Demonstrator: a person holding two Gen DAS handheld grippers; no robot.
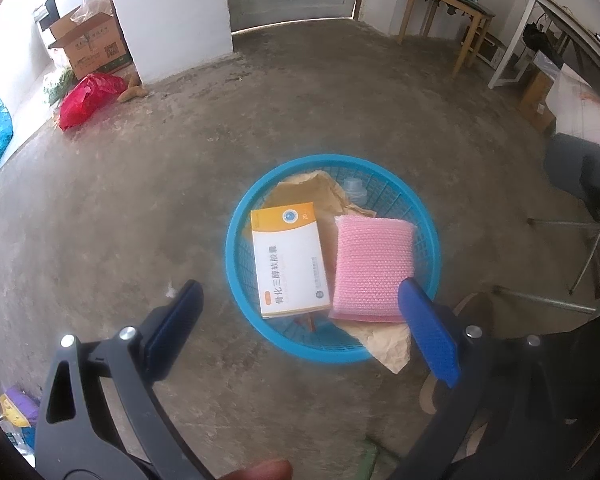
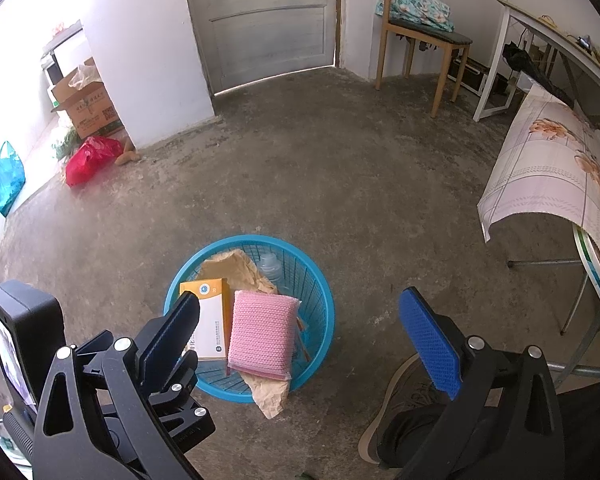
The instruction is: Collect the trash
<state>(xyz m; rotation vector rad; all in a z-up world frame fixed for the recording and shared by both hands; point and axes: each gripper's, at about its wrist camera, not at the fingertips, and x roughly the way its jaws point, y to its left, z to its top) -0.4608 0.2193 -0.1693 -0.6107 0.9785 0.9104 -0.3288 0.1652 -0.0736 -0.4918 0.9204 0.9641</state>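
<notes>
We hold both tongs over a concrete floor [image 1: 100,200], and the blue basket [image 1: 244,216] serves as our landmark. Inside the basket lie a white-and-orange medicine box [image 1: 288,260], a pink sponge pad [image 1: 370,272] just beside it on the side nearer the tabletop, crumpled brown paper [image 1: 316,188] beneath both, and a clear plastic bottle [image 1: 354,190] against the basket's far wall. A tongue of the brown paper hangs out over the near rim onto the floor. Our left tongs [image 1: 296,296] are released, the blue pads spread wide and empty, one pad over the floor on the near outer side of the basket and the other overlapping the near corner of the sponge pad in the left wrist view; whether it touches the pad we cannot tell. Our right tongs [image 2: 300,308] are likewise released and empty, hanging nearer to us than the basket, with one pad in front of the medicine box and the other over bare floor well outside the rim. A shoe [image 2: 400,408] rests on the floor near the basket. Far beyond the basket a red bag [image 2: 88,158] and a cardboard box [image 2: 88,110] sit by the wall, and a wooden chair [image 2: 416,36] stands beside the grey door [image 2: 264,16].
</notes>
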